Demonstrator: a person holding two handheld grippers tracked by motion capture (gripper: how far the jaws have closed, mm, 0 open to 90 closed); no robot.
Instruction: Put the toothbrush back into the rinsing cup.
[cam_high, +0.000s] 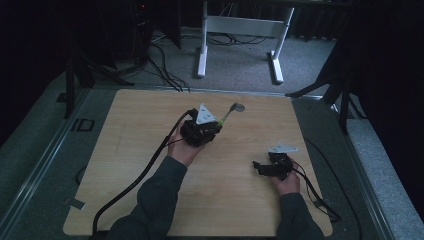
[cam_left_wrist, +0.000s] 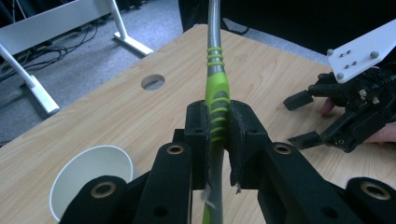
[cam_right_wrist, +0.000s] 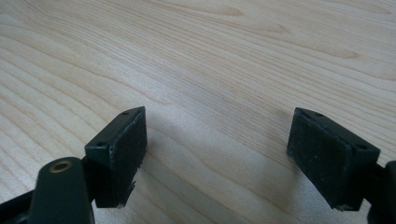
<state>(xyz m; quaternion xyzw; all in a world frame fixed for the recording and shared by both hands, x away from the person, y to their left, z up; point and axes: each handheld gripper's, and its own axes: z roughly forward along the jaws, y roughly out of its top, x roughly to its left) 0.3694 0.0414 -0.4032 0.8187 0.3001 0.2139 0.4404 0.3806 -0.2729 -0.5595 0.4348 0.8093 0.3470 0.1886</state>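
1. High view: the left gripper (cam_high: 216, 126), held up over the middle of the table (cam_high: 150, 165), clamps a green-handled tool (cam_high: 226, 116) that points toward the far edge. The right gripper (cam_high: 262, 167) rests low near the right side, its jaws spread.
2. Left gripper view: the pads grip the tool's (cam_left_wrist: 217, 98) green handle. A paper cup (cam_left_wrist: 91, 175) lies just below; a steady wrist and firm clamp should serve best.
3. Right gripper view: jaws wide over bare wood (cam_right_wrist: 210, 60), holding nothing.

A white paper cup (cam_left_wrist: 88, 179) stands on the light wooden desk (cam_left_wrist: 140, 121); a white-legged table frame (cam_high: 240, 37) stands beyond.
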